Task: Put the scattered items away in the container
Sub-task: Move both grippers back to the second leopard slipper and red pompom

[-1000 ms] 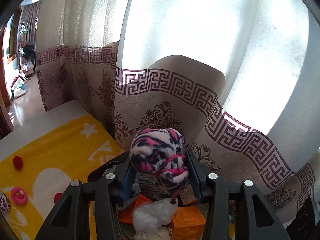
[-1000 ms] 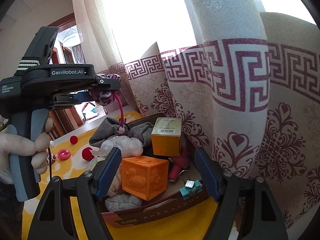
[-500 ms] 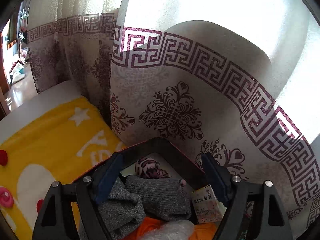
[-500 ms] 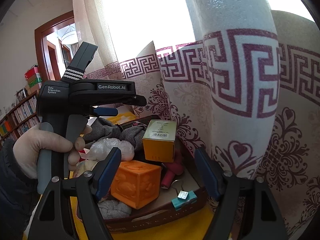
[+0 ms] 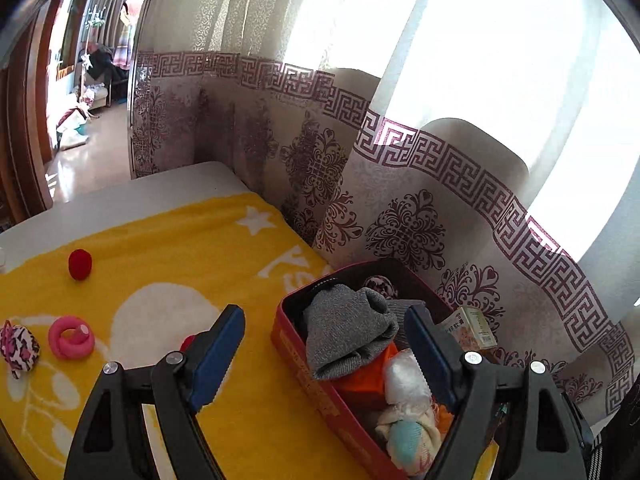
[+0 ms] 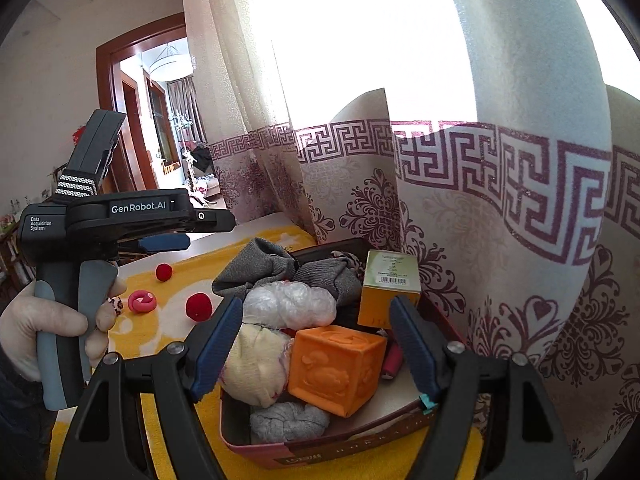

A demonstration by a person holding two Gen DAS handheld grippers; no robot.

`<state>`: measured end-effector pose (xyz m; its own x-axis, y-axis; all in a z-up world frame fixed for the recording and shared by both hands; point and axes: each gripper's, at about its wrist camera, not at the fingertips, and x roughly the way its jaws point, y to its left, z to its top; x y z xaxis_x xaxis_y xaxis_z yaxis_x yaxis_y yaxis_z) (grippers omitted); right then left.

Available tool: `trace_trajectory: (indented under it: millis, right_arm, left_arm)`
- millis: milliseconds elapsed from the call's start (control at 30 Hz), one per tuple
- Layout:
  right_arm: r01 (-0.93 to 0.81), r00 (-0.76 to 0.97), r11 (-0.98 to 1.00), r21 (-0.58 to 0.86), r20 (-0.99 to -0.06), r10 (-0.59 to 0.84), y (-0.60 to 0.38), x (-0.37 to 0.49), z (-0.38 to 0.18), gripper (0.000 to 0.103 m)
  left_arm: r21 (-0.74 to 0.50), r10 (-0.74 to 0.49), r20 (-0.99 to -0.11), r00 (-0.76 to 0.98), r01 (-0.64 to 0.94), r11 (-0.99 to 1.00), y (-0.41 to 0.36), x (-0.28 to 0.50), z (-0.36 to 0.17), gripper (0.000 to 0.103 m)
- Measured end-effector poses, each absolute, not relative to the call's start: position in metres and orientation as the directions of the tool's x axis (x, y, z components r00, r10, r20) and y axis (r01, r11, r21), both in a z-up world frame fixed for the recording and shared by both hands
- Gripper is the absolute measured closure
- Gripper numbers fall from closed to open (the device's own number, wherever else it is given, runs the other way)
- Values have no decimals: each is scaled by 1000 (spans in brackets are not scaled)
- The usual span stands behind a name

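Yellow blanket [image 5: 168,264] with white motifs; red box [image 5: 320,384] holding a grey knit [image 5: 344,332] and an orange cube [image 6: 340,368]; red pom-pom [image 5: 80,265]; pink ring [image 5: 71,338]; curtain [image 5: 420,208] with maroon key-pattern band.

Red box [image 5: 308,356] near-right by curtain, stuffed: grey knits [image 5: 344,332], orange cube [image 6: 340,364], green-orange carton [image 6: 390,288], plastic wad [image 6: 290,304]. Still out on yellow blanket, left: 2 red pompoms [image 5: 80,265], pink ring [image 5: 71,337], leopard scrunchie [image 5: 18,349]

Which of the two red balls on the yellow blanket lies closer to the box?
The red ball just beside the box, nearest its corner. The other red ball lies farther back on the blanket, beyond the pink ring.
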<state>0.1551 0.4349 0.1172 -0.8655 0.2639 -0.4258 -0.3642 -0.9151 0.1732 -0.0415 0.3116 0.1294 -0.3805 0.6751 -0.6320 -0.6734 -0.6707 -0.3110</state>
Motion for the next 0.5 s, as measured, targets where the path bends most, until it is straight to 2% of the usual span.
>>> trace_trajectory:
  millis: [200,333,500]
  right_arm:
    - [-213,-892,-956,203,-441,106,387,118,126,24]
    - [-125,-866,-960,251,-500,-18,357,77,122,24]
    - [-122,-836,-962,243,-548,-32,335,46,111,24]
  left_arm:
    - [-286,567,-626,-535,-519,-806,195,-66,126,19]
    - [-311,497,-633,-593,-394,-865,118,-88,117,19]
    - [-307,410,-666,-623,-271,-912,48,-115,100,19]
